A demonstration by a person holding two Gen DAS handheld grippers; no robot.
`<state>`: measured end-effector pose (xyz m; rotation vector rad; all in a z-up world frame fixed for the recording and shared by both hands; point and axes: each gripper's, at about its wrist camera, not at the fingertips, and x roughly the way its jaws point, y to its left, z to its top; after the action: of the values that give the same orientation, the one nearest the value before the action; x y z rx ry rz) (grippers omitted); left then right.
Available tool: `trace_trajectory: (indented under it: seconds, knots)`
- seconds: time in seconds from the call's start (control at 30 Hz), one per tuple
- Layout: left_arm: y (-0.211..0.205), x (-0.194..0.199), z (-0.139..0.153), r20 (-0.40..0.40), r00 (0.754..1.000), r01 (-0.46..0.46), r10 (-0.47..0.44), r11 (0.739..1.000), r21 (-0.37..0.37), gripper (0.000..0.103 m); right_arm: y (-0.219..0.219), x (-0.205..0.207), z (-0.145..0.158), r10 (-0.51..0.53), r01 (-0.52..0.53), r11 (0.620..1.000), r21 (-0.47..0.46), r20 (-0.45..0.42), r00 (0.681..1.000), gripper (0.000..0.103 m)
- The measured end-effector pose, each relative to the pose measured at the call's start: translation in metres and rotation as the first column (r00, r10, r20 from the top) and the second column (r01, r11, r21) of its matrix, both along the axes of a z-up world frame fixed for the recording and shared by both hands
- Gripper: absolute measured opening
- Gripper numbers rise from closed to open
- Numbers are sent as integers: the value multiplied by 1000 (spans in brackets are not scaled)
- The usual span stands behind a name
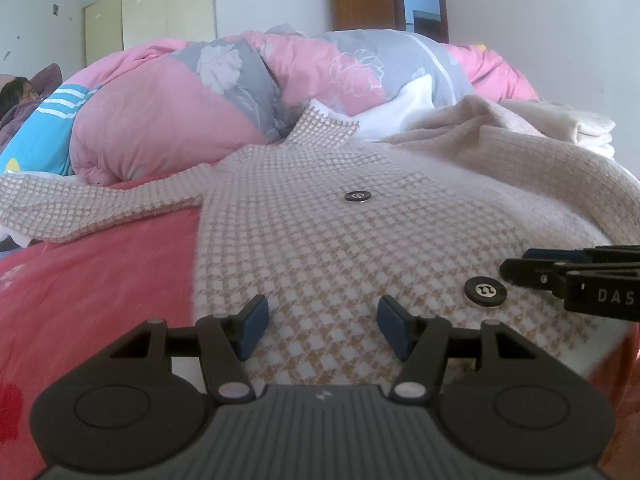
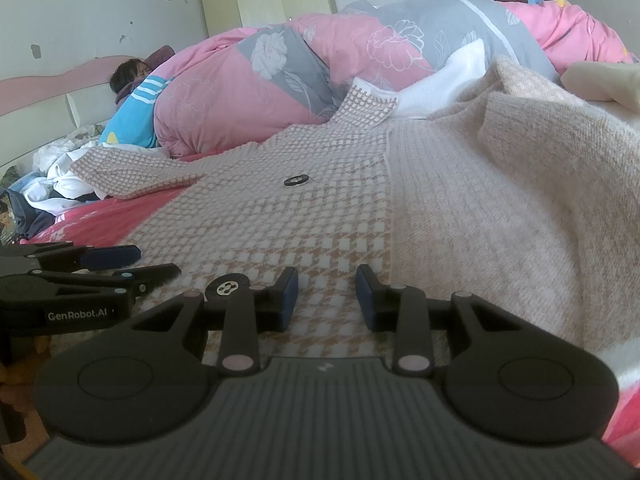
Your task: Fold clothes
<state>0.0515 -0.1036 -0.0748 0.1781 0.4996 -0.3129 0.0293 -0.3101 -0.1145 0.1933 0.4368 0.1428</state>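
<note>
The houndstooth cardigan [image 1: 320, 248] is seen spread unfolded on the bed [image 1: 100, 280], its hem at 6 o'clock. The left hand-held gripper [image 1: 322, 326] and right hand-held gripper [image 2: 327, 298] are held parted, empty; folding is judged unstarted.

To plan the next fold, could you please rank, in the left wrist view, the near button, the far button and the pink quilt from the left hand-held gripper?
1. Near button, just right.
2. Far button, ahead, mid-garment.
3. Pink quilt, behind, left.
</note>
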Motion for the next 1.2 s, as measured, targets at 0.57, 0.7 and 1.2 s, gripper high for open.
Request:
trace_trajectory:
  seconds: [0.57, 0.7, 1.2]
  knots:
    - [-4, 1, 19, 27, 1000, -10, 10, 1000, -14, 65, 0, -2, 0, 1, -1, 1000, -2, 1, 1000, 32]
    - [-10, 6, 22, 25, 1000, -1, 1, 1000, -17, 65, 0, -3, 0, 1, -1, 1000, -2, 2, 1000, 32]
    - [-13, 15, 2, -39, 999, 0, -2, 999, -32, 65, -1, -3, -1, 7, -7, 1000, -3, 8, 1000, 32]
